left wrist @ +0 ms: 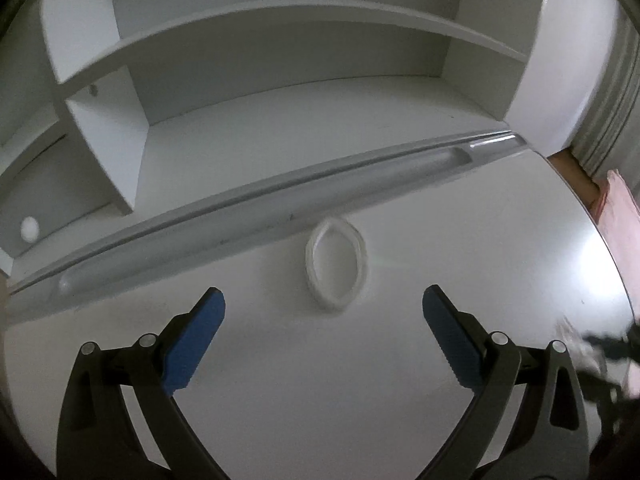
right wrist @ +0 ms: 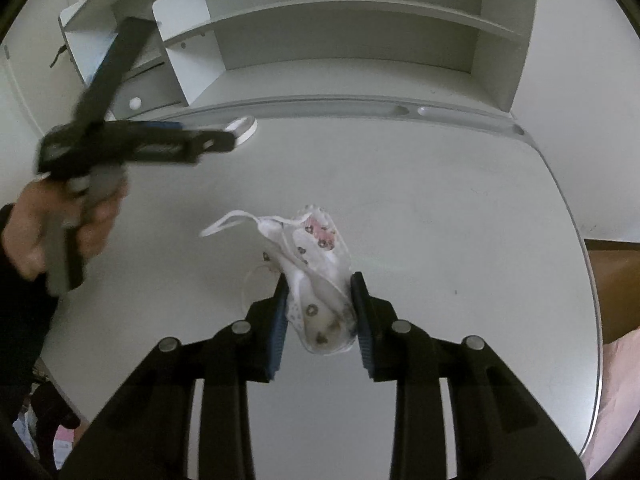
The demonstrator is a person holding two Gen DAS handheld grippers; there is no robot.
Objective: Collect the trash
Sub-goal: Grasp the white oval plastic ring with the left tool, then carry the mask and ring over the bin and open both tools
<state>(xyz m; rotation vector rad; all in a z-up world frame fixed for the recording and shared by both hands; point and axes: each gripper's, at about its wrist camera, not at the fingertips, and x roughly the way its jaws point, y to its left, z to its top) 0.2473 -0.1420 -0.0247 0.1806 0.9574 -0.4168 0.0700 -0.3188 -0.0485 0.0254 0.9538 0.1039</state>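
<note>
We are lining up the spread, empty left tongs (left wrist: 324,300) below the white ring (left wrist: 336,266) at centre frame, its long axis vertical; the right tongs (right wrist: 320,280) are pinching a crumpled face mask (right wrist: 316,280).

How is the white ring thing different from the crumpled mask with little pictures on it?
The white ring is plain, while the mask has small printed pictures and loose ear loops. The ring lies free on the desk ahead of the open left tongs; the mask sits squeezed between the right tongs. The ring keeps a neat loop; the mask is crumpled. Both are mostly white.
</note>
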